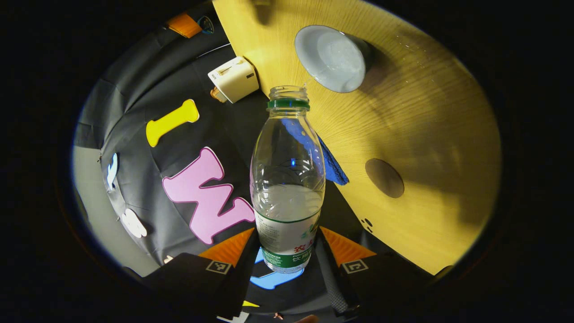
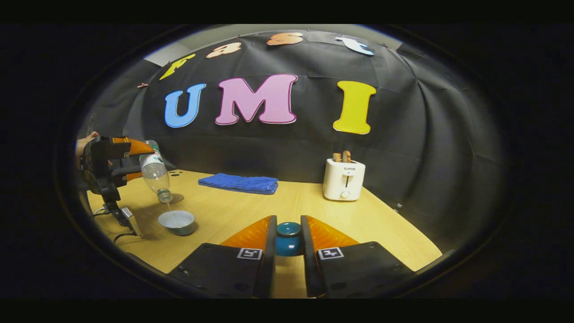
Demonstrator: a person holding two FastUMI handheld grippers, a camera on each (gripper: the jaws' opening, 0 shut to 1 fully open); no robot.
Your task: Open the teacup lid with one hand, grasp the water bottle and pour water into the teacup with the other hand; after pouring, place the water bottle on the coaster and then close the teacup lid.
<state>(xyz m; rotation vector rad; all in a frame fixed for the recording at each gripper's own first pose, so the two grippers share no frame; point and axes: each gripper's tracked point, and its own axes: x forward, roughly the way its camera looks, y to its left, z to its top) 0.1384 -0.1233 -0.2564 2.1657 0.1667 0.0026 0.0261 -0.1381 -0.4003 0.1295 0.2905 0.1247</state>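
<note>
Two grippers share the work at this point, one pouring and one keeping the lid clear. In the left gripper view the left gripper (image 1: 287,251) has both fingers pressed on the labelled lower body of the water bottle (image 1: 287,179), which is tipped so its uncapped mouth aims toward the teacup (image 1: 334,58) at about one o'clock. The remaining water sits roughly a third up the bottle. From the right gripper view the same bottle (image 2: 155,172) slants mouth-down just above the open cup (image 2: 177,222) at about nine o'clock, and a thin stream seems to fall between them (it is faint, so I say this cautiously).

The right gripper (image 2: 288,242) is clamped on the blue teacup lid (image 2: 288,237), holding it well apart from the cup, probably so the pour has a free path and the lid is ready to go back on.

A dark round coaster (image 1: 384,178) lies on the wooden table (image 1: 430,134) at three o'clock of the bottle, close to where the bottle should land. A blue towel (image 2: 239,183) and a white toaster (image 2: 344,179) stand farther back.
</note>
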